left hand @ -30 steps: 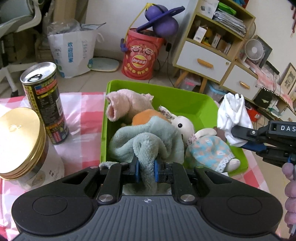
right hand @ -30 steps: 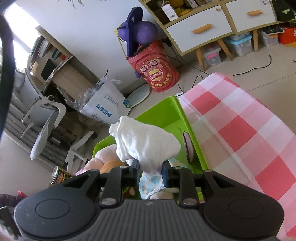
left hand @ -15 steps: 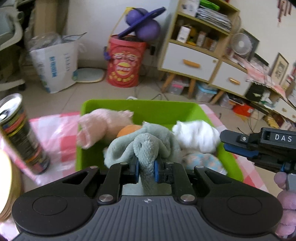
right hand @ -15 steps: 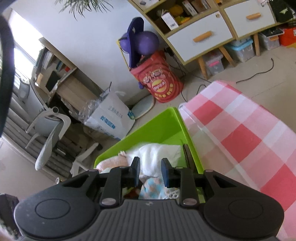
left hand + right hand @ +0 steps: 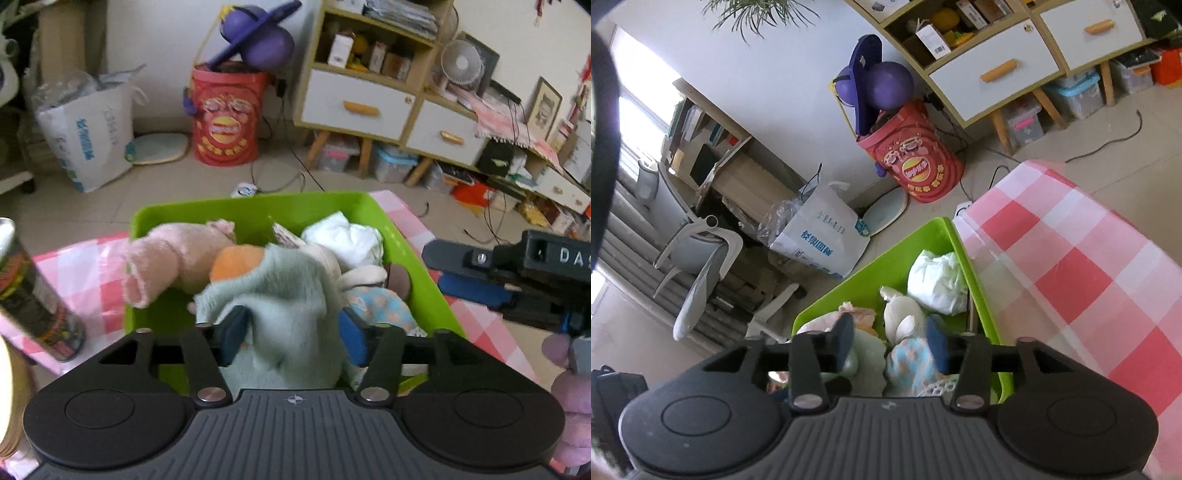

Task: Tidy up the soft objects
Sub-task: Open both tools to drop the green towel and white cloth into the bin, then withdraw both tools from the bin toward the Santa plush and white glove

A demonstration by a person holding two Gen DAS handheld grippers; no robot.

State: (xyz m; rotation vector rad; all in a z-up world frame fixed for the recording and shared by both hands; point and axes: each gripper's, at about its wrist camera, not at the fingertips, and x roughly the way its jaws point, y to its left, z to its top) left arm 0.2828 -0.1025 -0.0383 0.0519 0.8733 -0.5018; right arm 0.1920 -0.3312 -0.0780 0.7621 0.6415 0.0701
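Left gripper (image 5: 291,332) opening around green cloth (image 5: 288,295) over green bin (image 5: 258,206); right gripper (image 5: 888,341) opening, empty, white cloth (image 5: 938,280) inside.

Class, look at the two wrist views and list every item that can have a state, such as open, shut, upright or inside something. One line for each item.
left gripper: jaws opening, green cloth between them
right gripper: jaws opening, holding nothing
green cloth: draped in the bin
white cloth: lying crumpled in the bin
green bin: open-topped, filled with soft things
can: upright, outside the bin
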